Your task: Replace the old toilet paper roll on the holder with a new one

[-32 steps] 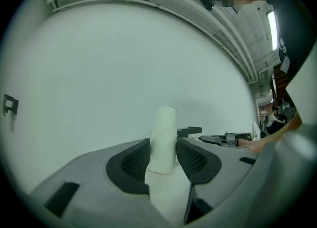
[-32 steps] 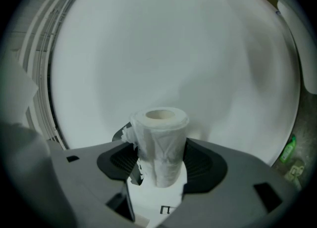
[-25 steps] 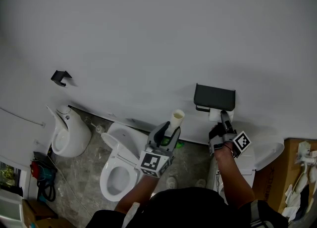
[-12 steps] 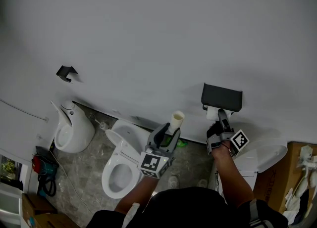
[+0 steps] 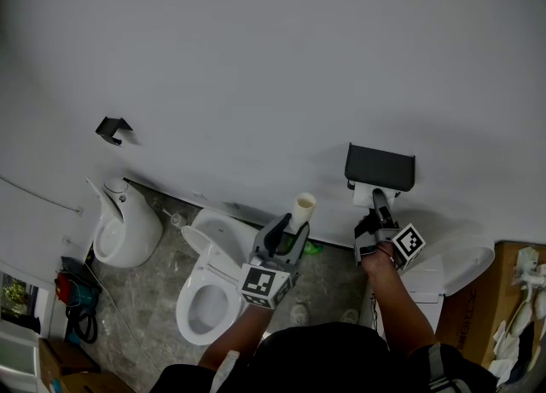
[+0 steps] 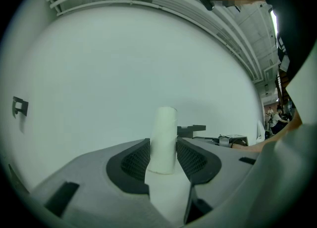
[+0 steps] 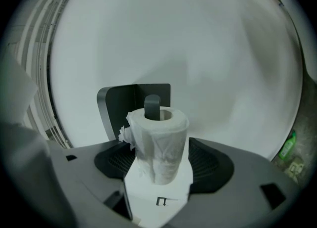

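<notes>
A bare white wall [image 5: 256, 59] rises over a grey stone floor [image 5: 158, 285], with a white toilet [image 5: 209, 293] below. The black holder [image 5: 380, 167] hangs on the wall. My right gripper [image 5: 379, 209] reaches up to it. Its jaws have just been opening and stand apart either side of the new toilet paper roll [image 7: 161, 143], whose core sits over the holder's peg [image 7: 152, 104]. My left gripper [image 5: 290, 231], above the toilet, clamps the old bare cardboard tube [image 6: 163, 138] upright.
</notes>
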A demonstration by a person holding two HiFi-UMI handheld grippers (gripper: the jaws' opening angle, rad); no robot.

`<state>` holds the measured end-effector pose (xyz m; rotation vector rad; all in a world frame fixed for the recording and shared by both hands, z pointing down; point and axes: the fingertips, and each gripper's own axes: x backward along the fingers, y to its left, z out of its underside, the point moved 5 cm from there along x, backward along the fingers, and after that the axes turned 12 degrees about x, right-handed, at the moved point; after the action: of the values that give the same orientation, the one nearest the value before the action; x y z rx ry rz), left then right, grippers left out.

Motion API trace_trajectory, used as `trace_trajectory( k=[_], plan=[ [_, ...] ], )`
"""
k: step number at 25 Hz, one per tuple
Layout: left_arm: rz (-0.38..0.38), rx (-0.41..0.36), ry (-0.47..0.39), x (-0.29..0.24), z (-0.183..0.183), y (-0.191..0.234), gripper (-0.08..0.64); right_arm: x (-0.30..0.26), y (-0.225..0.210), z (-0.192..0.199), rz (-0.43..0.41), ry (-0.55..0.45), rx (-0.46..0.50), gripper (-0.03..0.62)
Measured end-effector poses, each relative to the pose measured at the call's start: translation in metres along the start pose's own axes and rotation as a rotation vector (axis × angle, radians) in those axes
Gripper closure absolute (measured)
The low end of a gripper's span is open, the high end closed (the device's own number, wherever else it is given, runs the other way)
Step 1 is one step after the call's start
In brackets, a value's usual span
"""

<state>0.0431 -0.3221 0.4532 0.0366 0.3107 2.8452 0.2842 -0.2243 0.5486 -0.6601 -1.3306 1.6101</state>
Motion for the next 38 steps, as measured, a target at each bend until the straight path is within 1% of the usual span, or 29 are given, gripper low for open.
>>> trace_trajectory(
  k=[4,7,9,11,13,14,17,20,24,26,28,31,33,35,38],
  plan=[
    [-0.011,0.015,-0.023,-0.002,-0.005,0.001,0.396,0.006,-0.001,0.000,0.012,0.010,0.028,0.270],
    [-0.015,0.026,-0.019,-0.004,-0.004,0.004,0.396,0.013,0.003,0.001,0.004,0.020,0.054,0.253],
    [-0.008,0.027,-0.014,-0.006,-0.003,0.002,0.396,0.021,0.004,-0.003,0.005,0.031,0.099,0.247],
    [0.007,0.026,-0.017,-0.009,-0.004,-0.002,0.396,0.030,0.007,-0.008,0.007,0.048,0.175,0.244],
    [0.018,0.031,-0.013,-0.013,-0.002,-0.004,0.396,0.040,0.014,-0.012,0.015,0.073,0.275,0.244],
    [0.023,0.033,-0.009,-0.014,-0.001,-0.006,0.396,0.045,0.019,-0.014,0.020,0.088,0.345,0.244],
    [0.035,0.039,0.006,-0.020,0.005,-0.010,0.396,0.059,0.037,-0.024,0.030,0.122,0.595,0.245],
    [0.055,0.043,0.012,-0.027,0.008,-0.015,0.396,0.070,0.059,-0.032,0.012,0.132,0.836,0.245],
    [0.082,0.050,0.008,-0.035,0.009,-0.024,0.396,0.076,0.088,-0.034,-0.024,0.157,1.135,0.245],
    [0.090,0.056,0.012,-0.037,0.011,-0.028,0.396,0.078,0.099,-0.033,-0.029,0.176,1.281,0.245],
    [0.096,0.059,0.012,-0.040,0.012,-0.031,0.396,0.080,0.107,-0.032,-0.027,0.189,1.407,0.245],
    [0.105,0.058,0.005,-0.044,0.012,-0.034,0.396,0.082,0.116,-0.030,-0.023,0.201,1.545,0.245],
    [0.110,0.057,0.001,-0.046,0.012,-0.035,0.396,0.083,0.120,-0.028,-0.021,0.212,1.600,0.245],
    [0.112,0.057,-0.002,-0.047,0.010,-0.035,0.396,0.083,0.125,-0.026,-0.022,0.214,1.619,0.246],
    [0.111,0.057,-0.005,-0.047,0.009,-0.035,0.396,0.084,0.124,-0.027,-0.027,0.215,1.614,0.253]
  ],
)
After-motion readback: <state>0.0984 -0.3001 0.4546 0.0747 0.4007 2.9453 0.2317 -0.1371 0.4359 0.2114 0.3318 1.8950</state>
